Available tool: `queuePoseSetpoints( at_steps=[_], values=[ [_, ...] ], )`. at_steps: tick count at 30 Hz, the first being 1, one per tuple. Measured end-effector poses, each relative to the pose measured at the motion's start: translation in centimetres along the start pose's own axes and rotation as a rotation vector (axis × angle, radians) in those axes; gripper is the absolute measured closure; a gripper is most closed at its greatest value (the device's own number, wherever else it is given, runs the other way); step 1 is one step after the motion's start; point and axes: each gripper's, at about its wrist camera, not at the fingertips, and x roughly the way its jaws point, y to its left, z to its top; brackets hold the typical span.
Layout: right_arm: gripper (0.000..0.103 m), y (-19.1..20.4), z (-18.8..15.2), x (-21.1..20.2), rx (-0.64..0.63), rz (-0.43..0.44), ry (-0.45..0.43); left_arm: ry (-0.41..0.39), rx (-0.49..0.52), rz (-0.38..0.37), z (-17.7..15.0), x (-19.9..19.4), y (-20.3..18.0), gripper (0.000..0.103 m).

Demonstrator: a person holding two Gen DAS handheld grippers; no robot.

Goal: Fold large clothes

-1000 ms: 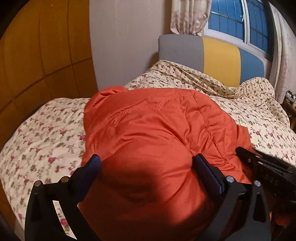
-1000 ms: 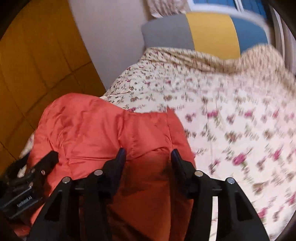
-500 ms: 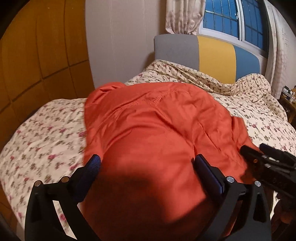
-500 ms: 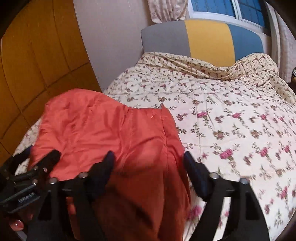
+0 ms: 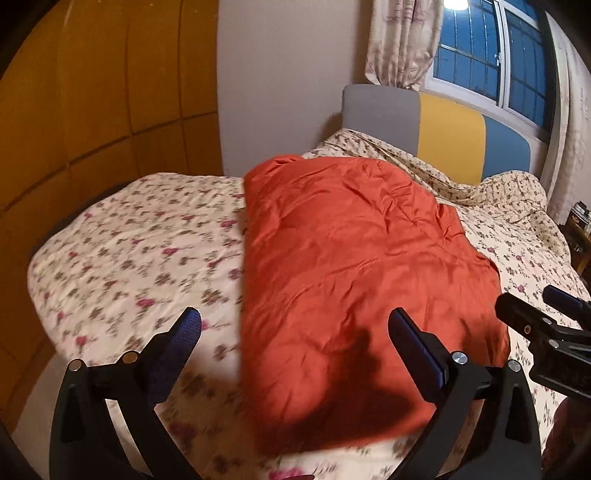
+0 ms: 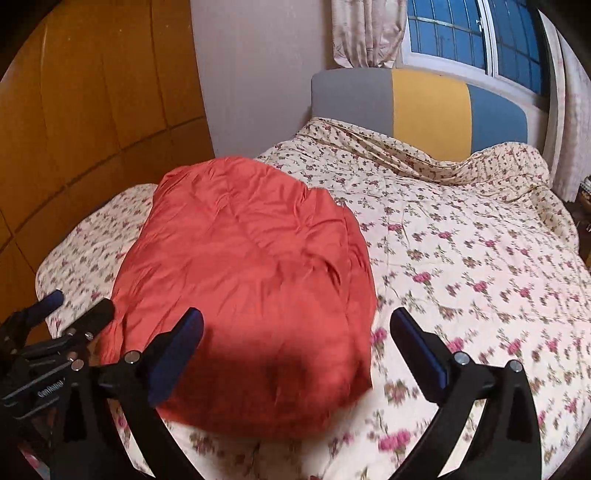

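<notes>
**Orange jacket lies folded on the flowered bed, both grippers spread and holding nothing**

The orange padded jacket (image 5: 354, 280) lies on the bed cover (image 5: 140, 251), which is cream with small pink flowers. The jacket is a thick, puffy bundle with many wrinkles. It sits on the part of the bed that is near the cameras, toward the side of the wooden wardrobe (image 5: 92, 92), and its far end points to the headboard (image 6: 424, 99). The headboard has three panels: grey, yellow and blue. Above it there is a window (image 6: 472, 40) with a flowered curtain (image 6: 365, 33) on its left side.

In the left wrist view, the left gripper (image 5: 293, 325) has its jaws wide apart. The blue pads touch no cloth; the near edge of the jacket shows in the gap between them, lower on the bed. The left finger is over the bare cover, the right finger over the jacket.

In the right wrist view, the right gripper (image 6: 295, 325) is opening its jaws, and they are already far apart. Nothing is pinched between them. The right near corner of the jacket shows below the gap, apart from the pads.

Each gripper also appears at the edge of the other camera's picture, beside the jacket.
</notes>
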Motion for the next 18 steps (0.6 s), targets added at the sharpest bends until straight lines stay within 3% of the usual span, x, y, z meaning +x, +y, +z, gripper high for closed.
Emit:
queuePoseSetpoints(
  at_steps=[6, 18],
  values=[
    [0.002, 0.8, -1.9, -2.9, -0.013, -0.042, -0.012, -0.044, 0.033, 0.056, -1.2, -3.6, 0.7, 0.003],
    [0.002, 1.9, -3.8, -6.5, -0.010, -0.054, -0.026, -0.046, -0.004, 0.014, -2.1, -7.2, 1.5, 0.003]
  ],
)
